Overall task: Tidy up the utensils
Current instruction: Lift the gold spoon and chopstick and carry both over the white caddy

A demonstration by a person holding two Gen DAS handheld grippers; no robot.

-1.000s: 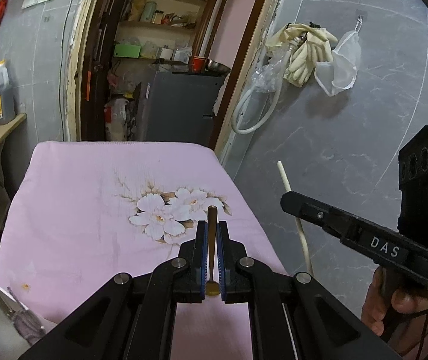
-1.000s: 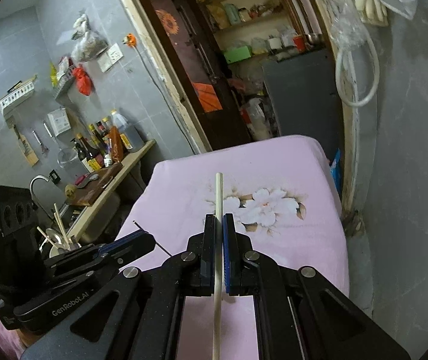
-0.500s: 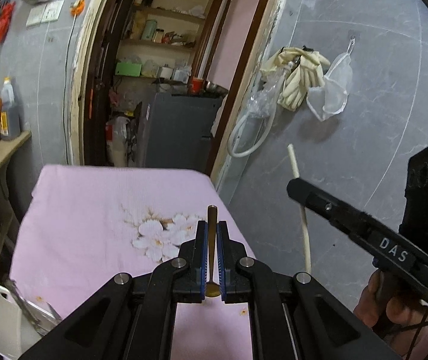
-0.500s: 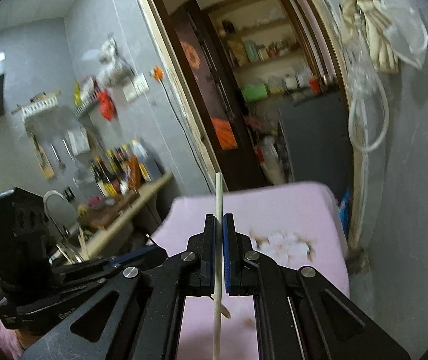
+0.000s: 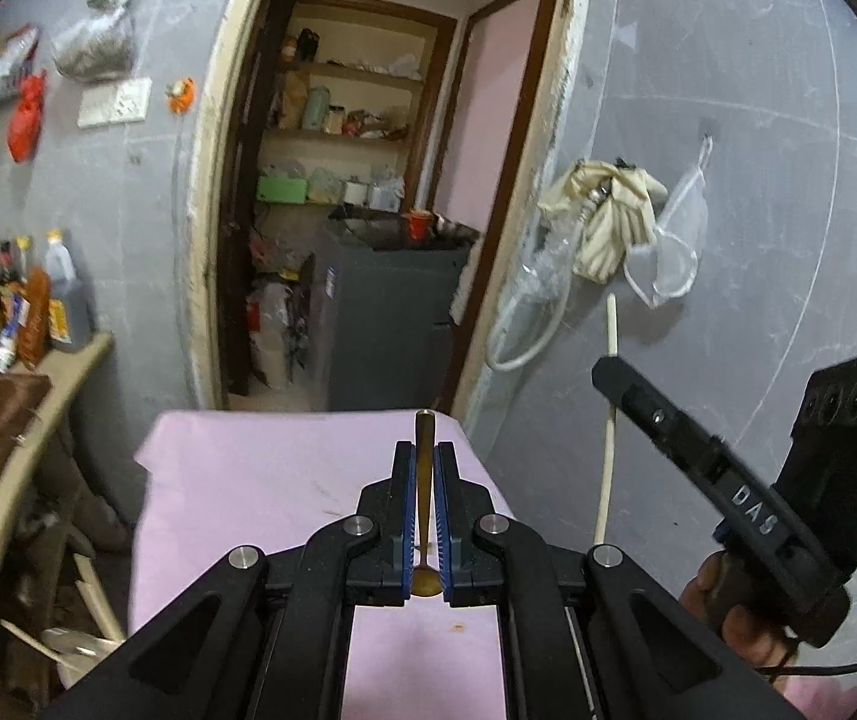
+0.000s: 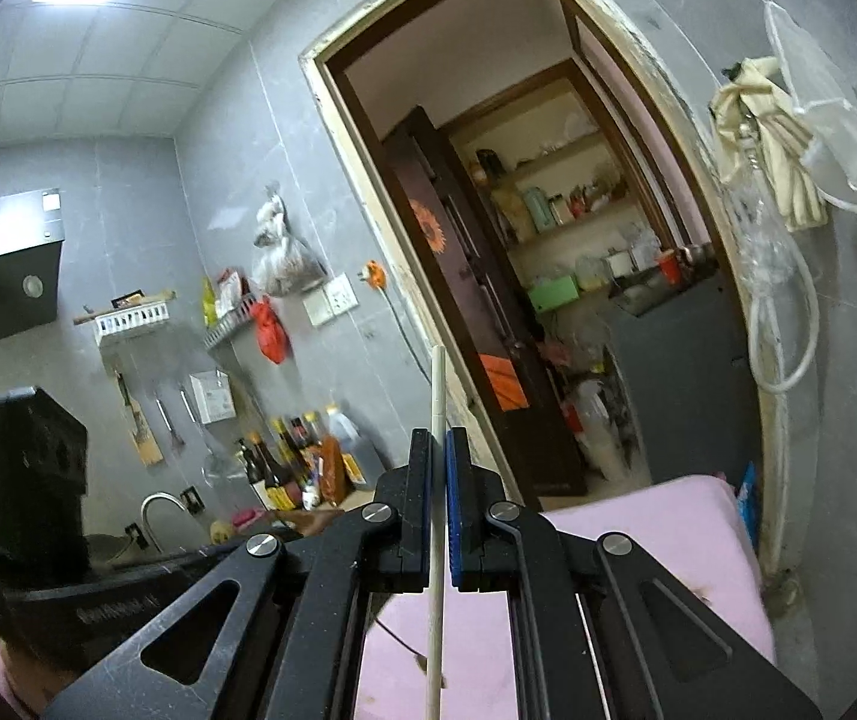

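Left gripper (image 5: 422,516) was clamped tight on a slim brass-coloured metal spoon (image 5: 424,480) above the pink cloth-covered table (image 5: 248,480); right gripper (image 6: 439,504) pinched a pale wooden chopstick (image 6: 437,480) up there too.

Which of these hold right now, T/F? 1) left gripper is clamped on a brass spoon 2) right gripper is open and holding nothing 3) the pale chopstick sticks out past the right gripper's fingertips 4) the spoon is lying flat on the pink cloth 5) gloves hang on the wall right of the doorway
1. The left gripper is shut on the brass spoon. True.
2. The right gripper is open and holding nothing. False: it is shut on the pale chopstick.
3. The chopstick sticks out past the right gripper's fingertips. True.
4. The spoon lies flat on the pink cloth. False: it is held in the left gripper's jaws above the cloth.
5. Gloves hang on the wall right of the doorway. True.
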